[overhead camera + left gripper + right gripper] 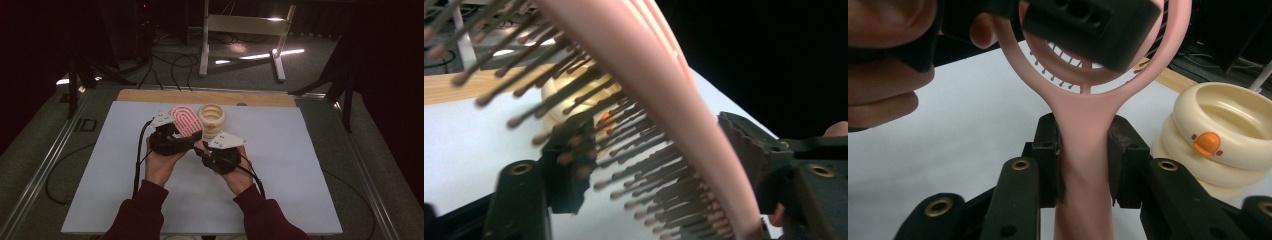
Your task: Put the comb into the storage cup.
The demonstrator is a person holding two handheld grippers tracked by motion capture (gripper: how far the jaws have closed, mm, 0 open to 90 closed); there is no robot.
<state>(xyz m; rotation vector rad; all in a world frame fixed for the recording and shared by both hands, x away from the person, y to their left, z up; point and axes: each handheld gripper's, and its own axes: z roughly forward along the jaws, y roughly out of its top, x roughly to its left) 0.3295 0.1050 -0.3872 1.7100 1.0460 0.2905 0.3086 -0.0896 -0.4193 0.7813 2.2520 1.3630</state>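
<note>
White sheeting covers the table [280, 190], and above it the right gripper [1083, 160] clamps the handle of the pink hairbrush [186, 120], whose long axis runs straight out ahead of its jaws. At the brush's far, bristled head the left gripper [664, 165] straddles it crosswise, its pads bracketing the head; I cannot tell whether they press. The cream ringed holder [212, 118] stands just beyond.

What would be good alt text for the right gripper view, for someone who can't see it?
The right tongs clamp the handle of a pink hairbrush over a white table. The left tongs, held in a hand, close around the brush's head. A cream ringed cup with an orange button stands at right.
</note>
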